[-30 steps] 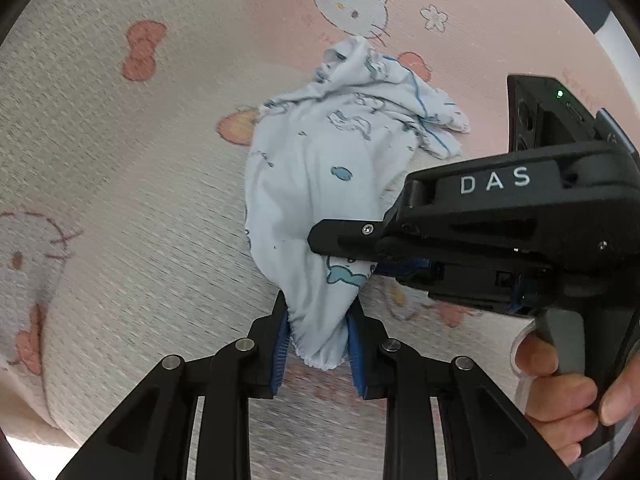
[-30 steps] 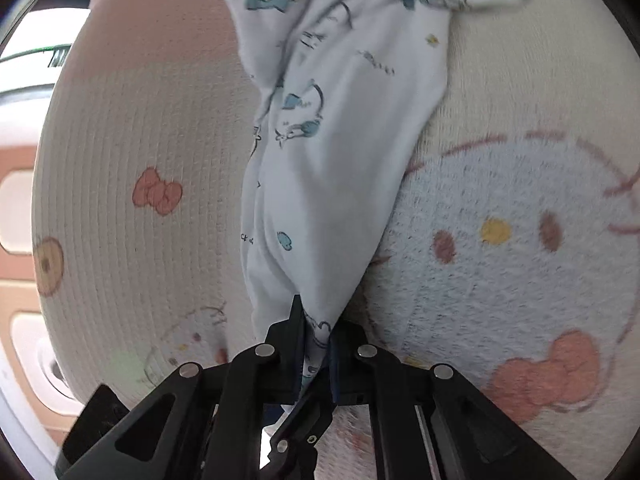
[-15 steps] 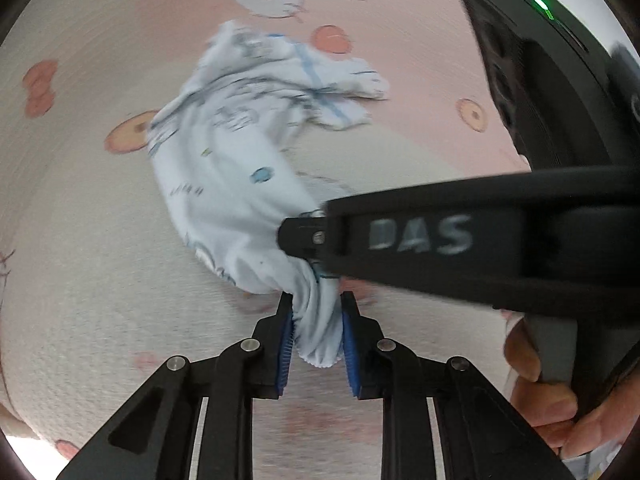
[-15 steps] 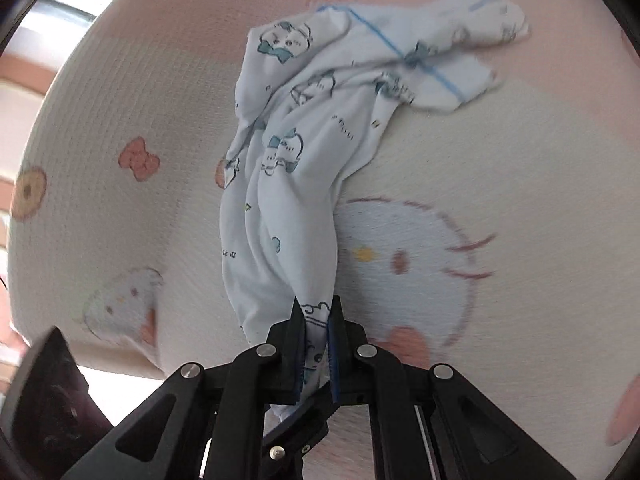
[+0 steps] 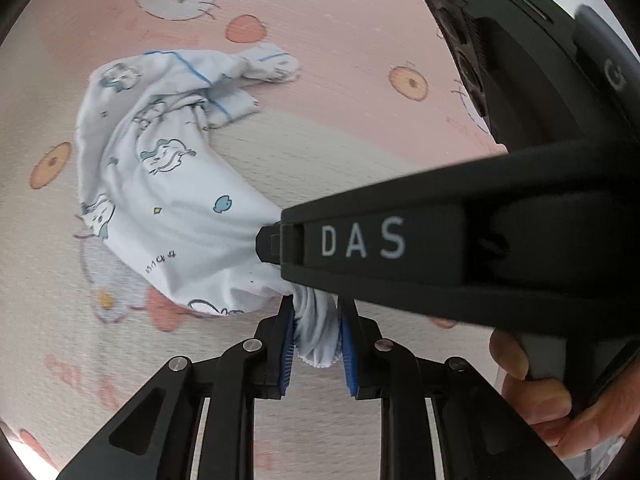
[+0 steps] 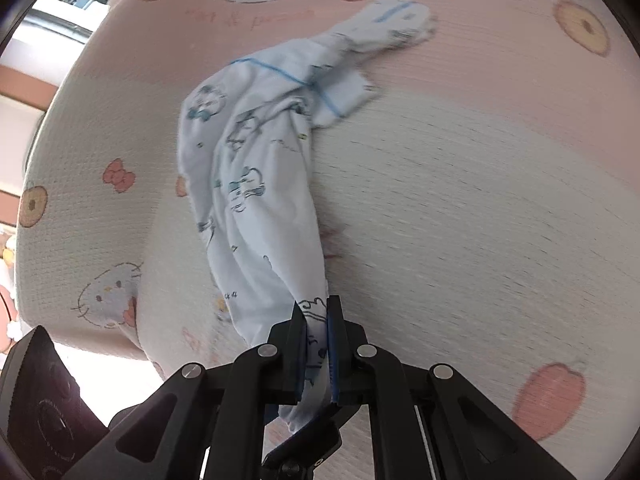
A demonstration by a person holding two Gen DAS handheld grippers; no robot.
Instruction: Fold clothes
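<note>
a small white garment [image 5: 160,184] printed with blue cartoon animals lies bunched on a pink and cream bed cover [image 5: 360,80] with cat-face and apple motifs. the left tongs [image 5: 316,332] pinch one gathered end of it, the cloth bulging between the blue pads [image 5: 287,340] with a frilled edge poking out below. the right tongs [image 6: 318,344] are clamped tight on a corner of the same garment, which runs away from them as a twisted rope toward its far end [image 6: 392,20], a blue-trimmed part lying flat on the pink band of the cover. in the left wrist view the right tool's black body [image 5: 440,248] crosses just above the left tongs, with the person's fingers [image 5: 536,400] wrapped round its handle.

both grips sit close together at the same end of the garment, so it seems the cloth is being lifted or dragged to shake it out before any fold. the risk is that the fabric stays twisted: with the two holds this near each other, pulling gives a rope, not a flat sheet. the left tongs hold a thick wad rather than a single edge, so layers could slip out unevenly. the far end could also catch on the textured cover and bunch further.
</note>
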